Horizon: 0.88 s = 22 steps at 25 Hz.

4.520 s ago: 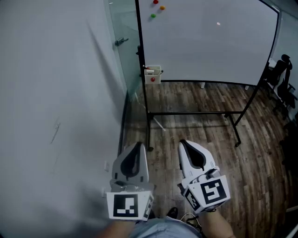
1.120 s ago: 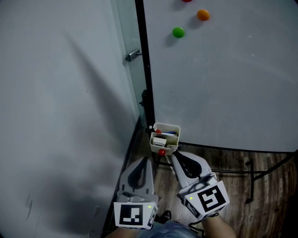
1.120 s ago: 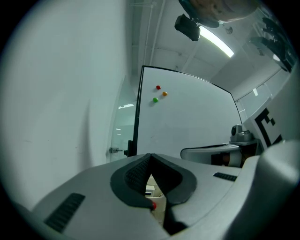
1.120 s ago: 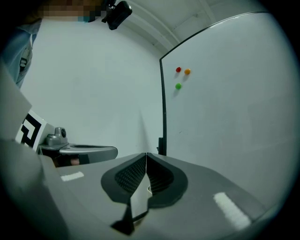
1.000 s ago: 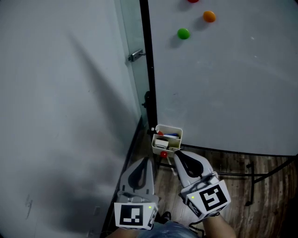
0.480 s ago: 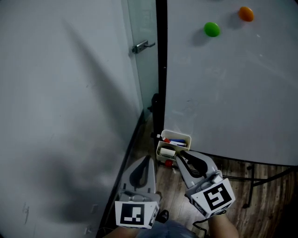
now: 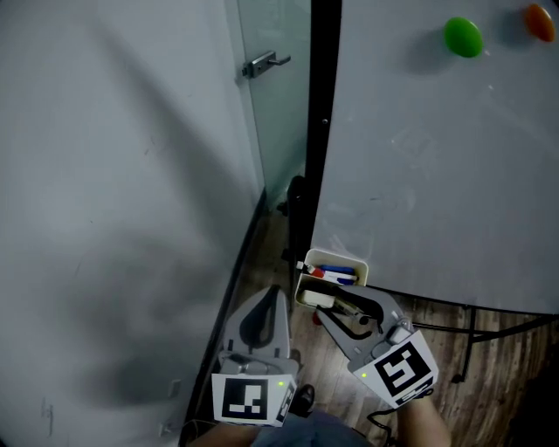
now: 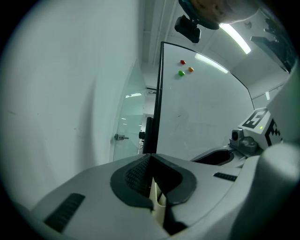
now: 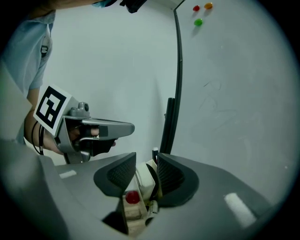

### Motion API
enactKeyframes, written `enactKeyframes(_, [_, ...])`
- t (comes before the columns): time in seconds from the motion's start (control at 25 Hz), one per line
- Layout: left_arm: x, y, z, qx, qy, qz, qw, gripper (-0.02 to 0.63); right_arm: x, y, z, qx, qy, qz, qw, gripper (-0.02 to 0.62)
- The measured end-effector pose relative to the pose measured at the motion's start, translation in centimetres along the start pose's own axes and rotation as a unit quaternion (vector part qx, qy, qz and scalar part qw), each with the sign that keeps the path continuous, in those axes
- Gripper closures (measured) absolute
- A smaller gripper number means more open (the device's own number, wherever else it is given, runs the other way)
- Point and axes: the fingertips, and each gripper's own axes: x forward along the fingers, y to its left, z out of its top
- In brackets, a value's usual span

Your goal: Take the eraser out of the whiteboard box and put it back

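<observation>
A cream whiteboard box (image 7: pixel 342 262) hangs at the whiteboard's lower left corner, with markers in it and a white eraser (image 7: pixel 317 299) in its front part. My right gripper (image 7: pixel 333 305) reaches into the box, its jaws opening, and the eraser (image 9: pixel 142 181) lies between them with a gap at the left pad. A red magnet (image 9: pixel 132 197) sits on the box front below the jaws. My left gripper (image 7: pixel 259 316) hangs left of the box, shut and empty. Its closed fingertips (image 8: pixel 146 165) point level at the board's frame.
The whiteboard (image 7: pixel 437 157) fills the right side, with a green magnet (image 7: pixel 463 37) and an orange magnet (image 7: pixel 539 22) on it. Its black frame post (image 7: pixel 319 131) stands beside a glass door with a handle (image 7: pixel 262 63). A grey wall (image 7: pixel 113 218) is on the left, wooden floor (image 7: pixel 437 319) below.
Both grippers have moved forward and down to the box. The right gripper's jaws, shut a second ago, have spread apart around the eraser in the box.
</observation>
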Motion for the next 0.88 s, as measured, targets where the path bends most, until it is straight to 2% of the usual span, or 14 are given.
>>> enactKeyframes(0.12, [0.9,0.7,-0.5,-0.006,0.004,0.002,1.0000,0.600,1.0,-0.1,-1.0,-0.021,0.036,0.015,0.999,0.433])
enactKeyframes(0.44, [2.6,1.7,-1.2,-0.015,0.016,0.002,0.9998,0.600,2.8,0.2,-3.2,-0.061,0.107,0.049,0.991,0.428])
enactKeyframes(0.88, [4.3,2.8,-2.1,-0.031,0.025,0.001,0.9992,0.600,4.0,0.7,-4.3,-0.081,0.151,0.093,0.981,0.416])
